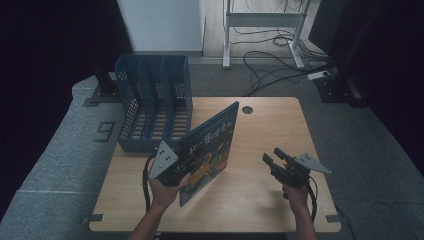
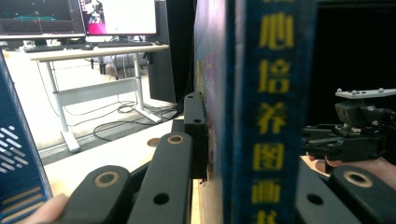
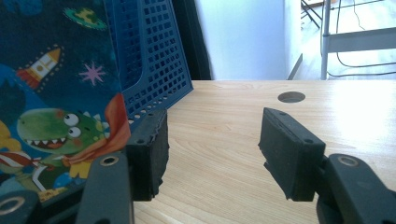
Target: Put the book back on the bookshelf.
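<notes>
Left tool (image 1: 186, 165) clamps a picture book (image 1: 210, 150) upright near its spine, right tool (image 1: 272, 159) gaping empty; the tilted book could twist loose above the tabletop (image 1: 260, 135).

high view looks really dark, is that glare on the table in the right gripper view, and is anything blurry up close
High view: dim, black at both sides, table evenly lit. Right gripper view: washed-out glare on the wood at far right near the cable hole; the jaws look soft. Left gripper view: the book spine, clamped close to the lens, is slightly blurred, and the monitors behind are bright.
</notes>
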